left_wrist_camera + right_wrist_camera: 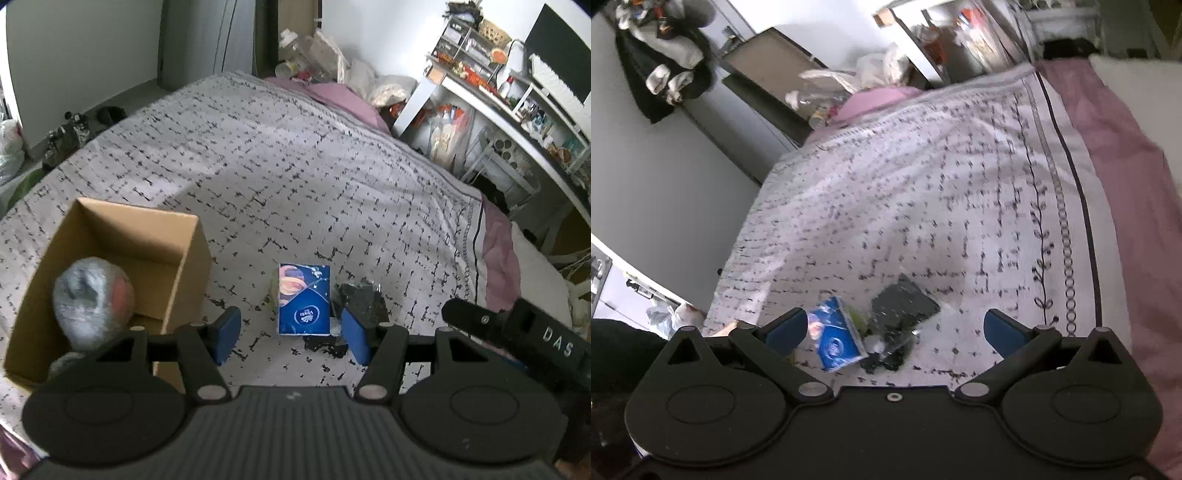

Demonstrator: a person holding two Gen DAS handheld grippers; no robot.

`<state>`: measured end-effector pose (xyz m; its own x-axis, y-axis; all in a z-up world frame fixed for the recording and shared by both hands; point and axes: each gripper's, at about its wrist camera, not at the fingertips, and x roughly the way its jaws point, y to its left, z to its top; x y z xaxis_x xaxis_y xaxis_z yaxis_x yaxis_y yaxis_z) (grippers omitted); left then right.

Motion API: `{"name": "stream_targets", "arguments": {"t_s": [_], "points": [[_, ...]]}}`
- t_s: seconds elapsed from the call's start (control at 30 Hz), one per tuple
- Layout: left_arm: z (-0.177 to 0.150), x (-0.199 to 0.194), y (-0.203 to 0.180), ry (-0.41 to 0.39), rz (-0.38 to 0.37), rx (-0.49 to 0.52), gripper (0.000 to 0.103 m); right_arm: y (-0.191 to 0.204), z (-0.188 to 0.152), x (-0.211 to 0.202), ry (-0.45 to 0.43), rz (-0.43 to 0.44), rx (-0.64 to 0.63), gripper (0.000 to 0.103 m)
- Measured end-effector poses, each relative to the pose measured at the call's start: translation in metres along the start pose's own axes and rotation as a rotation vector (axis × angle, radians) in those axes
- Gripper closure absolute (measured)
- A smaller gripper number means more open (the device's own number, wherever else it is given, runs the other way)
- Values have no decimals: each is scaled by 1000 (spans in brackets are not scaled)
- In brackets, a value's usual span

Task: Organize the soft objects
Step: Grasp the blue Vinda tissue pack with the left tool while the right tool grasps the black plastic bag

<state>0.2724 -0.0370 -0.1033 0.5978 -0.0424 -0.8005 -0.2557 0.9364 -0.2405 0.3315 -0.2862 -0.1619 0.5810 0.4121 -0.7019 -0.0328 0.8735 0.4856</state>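
A blue tissue pack (303, 300) lies on the patterned bedspread (295, 166), with a black soft item in clear wrap (364, 299) touching its right side. An open cardboard box (110, 266) stands at the left with a grey and pink soft object (92, 299) at its near rim, blurred. My left gripper (291, 334) is open and empty, just short of the tissue pack. My right gripper (895, 328) is open and empty above the same tissue pack (834, 339) and black item (901, 306). Its body shows at the right of the left wrist view (517, 332).
A pink sheet and pillow (332, 96) lie at the bed's far end. A cluttered white shelf unit (498, 92) stands right of the bed. Bags and bottles (314, 51) pile at the head. Clothes (665, 55) hang on the wall.
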Motion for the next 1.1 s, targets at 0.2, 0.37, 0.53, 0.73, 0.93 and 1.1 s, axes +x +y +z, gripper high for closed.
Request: {"name": "stream_targets", "arguments": {"t_s": [0.2, 0.37, 0.53, 0.73, 0.93, 1.1], "points": [[-2, 34, -4, 37, 1, -2, 44, -12, 2, 24, 30, 25, 62, 0], [-1, 61, -7, 53, 3, -33, 44, -15, 6, 44, 31, 34, 95, 0], [1, 86, -10, 61, 5, -38, 44, -23, 6, 67, 67, 27, 128, 0], [-3, 117, -7, 96, 15, -51, 44, -28, 6, 87, 95, 60, 182, 0], [-8, 136, -4, 123, 21, -61, 44, -32, 6, 106, 123, 53, 196, 1], [-9, 133, 0, 93, 18, -70, 47, -31, 5, 109, 121, 49, 179, 23]]}}
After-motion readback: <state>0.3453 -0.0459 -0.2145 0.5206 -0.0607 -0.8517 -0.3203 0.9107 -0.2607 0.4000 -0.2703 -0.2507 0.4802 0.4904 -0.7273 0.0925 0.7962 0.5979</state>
